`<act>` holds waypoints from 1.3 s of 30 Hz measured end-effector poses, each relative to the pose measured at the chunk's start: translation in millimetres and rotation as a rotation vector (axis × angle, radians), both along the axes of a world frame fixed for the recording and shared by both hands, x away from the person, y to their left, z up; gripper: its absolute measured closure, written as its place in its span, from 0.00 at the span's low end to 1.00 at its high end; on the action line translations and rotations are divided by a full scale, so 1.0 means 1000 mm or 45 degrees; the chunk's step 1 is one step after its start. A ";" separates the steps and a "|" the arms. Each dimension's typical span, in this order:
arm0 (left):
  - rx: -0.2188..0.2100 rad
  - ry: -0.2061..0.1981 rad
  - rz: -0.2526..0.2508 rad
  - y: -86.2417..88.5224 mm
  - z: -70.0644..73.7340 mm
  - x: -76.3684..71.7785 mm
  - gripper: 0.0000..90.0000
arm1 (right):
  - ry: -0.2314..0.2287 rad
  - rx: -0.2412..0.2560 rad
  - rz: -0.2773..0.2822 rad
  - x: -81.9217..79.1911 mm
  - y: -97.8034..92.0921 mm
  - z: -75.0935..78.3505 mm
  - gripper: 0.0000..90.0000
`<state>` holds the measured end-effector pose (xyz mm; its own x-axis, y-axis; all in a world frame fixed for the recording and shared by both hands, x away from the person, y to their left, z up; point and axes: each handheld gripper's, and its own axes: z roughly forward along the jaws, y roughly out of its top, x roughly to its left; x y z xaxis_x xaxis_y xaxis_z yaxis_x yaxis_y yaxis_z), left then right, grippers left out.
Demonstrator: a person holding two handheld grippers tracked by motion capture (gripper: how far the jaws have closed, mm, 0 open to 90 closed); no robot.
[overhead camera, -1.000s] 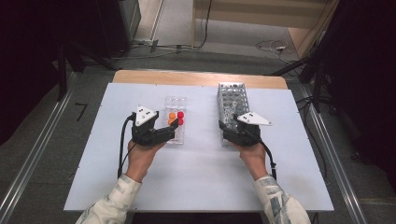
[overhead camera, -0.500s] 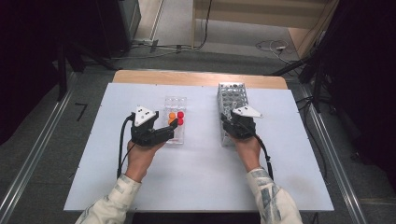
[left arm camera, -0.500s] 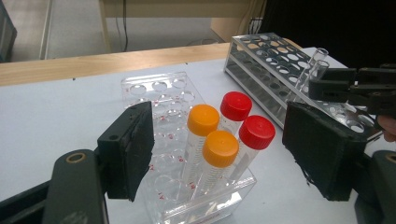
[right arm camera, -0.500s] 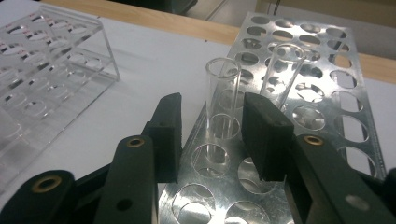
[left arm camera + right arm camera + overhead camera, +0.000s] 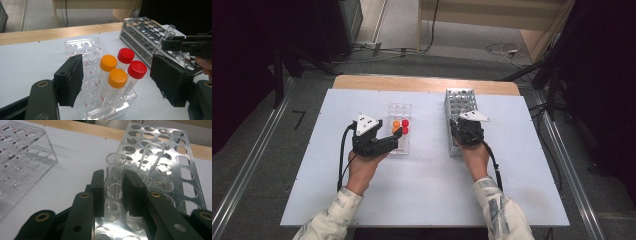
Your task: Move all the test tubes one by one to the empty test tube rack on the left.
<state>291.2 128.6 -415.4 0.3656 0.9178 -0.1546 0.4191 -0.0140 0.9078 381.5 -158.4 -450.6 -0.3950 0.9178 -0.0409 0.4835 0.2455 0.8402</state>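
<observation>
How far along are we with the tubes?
Already standing in the clear rack: four capped tubes, two orange, two red. In hand: the right claw is closed on an open glass tube over the metal rack; a second glass tube leans beside it. The left claw is open around the capped tubes, gripping none. Most holes in both racks are empty.

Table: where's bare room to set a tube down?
Free: the table near edge between the forearms, and its left part beside the left tool. Crowded: the clear rack, the metal rack, the strip between them.
</observation>
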 end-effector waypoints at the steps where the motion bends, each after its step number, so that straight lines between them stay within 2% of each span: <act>1: -0.001 0.001 -0.001 0.000 0.000 0.000 0.30 | 0.002 0.006 -0.002 0.000 0.000 0.000 0.79; 7: 0.001 0.002 -0.001 0.001 0.000 0.000 0.30 | -0.015 0.018 -0.013 -0.001 -0.001 0.001 0.81; 12: -0.001 0.001 -0.002 0.001 0.000 0.000 0.30 | -0.047 0.073 -0.006 -0.003 -0.006 0.009 0.81; 16: -0.004 0.000 -0.005 0.001 0.000 -0.001 0.30 | -0.071 0.118 -0.005 -0.006 -0.012 0.019 0.81; 24: -0.010 0.005 -0.002 0.001 0.002 -0.001 0.25 | -0.161 0.184 0.027 -0.018 -0.021 0.045 0.81; 31: -0.013 0.008 -0.008 0.001 0.004 -0.002 0.22 | -0.189 0.204 0.082 -0.035 -0.027 0.055 0.81; 39: -0.021 -0.023 -0.046 -0.005 0.011 -0.008 0.22 | -0.185 0.187 0.210 -0.061 -0.021 0.051 0.81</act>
